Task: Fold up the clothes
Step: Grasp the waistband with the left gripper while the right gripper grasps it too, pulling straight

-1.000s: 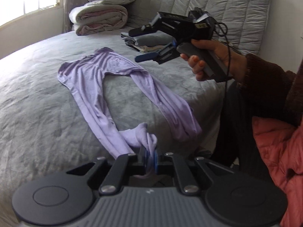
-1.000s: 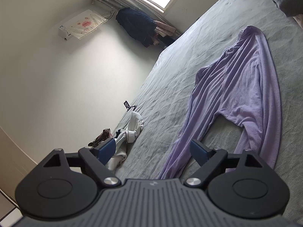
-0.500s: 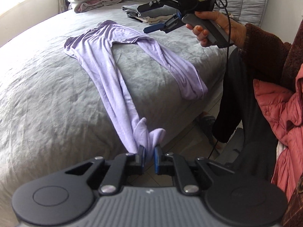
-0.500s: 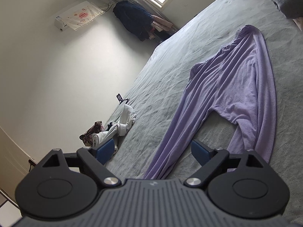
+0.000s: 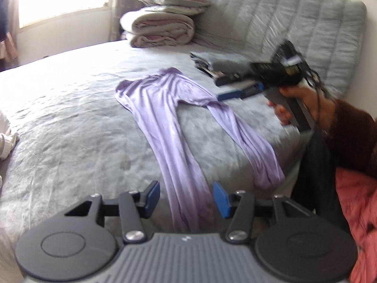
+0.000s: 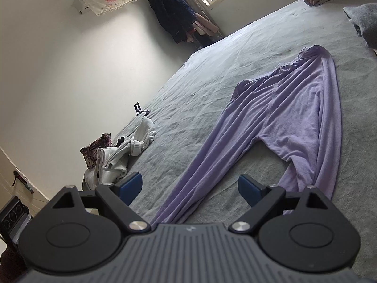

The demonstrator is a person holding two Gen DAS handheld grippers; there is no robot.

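Only the left view shows the right gripper (image 5: 229,87), fingers apart; left gripper (image 5: 186,199) fingers opening over lilac trousers (image 5: 165,118).

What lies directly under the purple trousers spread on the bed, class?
Under the purple trousers lies the grey bed cover, bare all around them. Whatever is beneath the cloth itself is covered.

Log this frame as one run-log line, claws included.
step: lay out | item: lilac knit trousers flat on grey bed | left claw: opening, leg between pads, unpinched | right claw: open, empty
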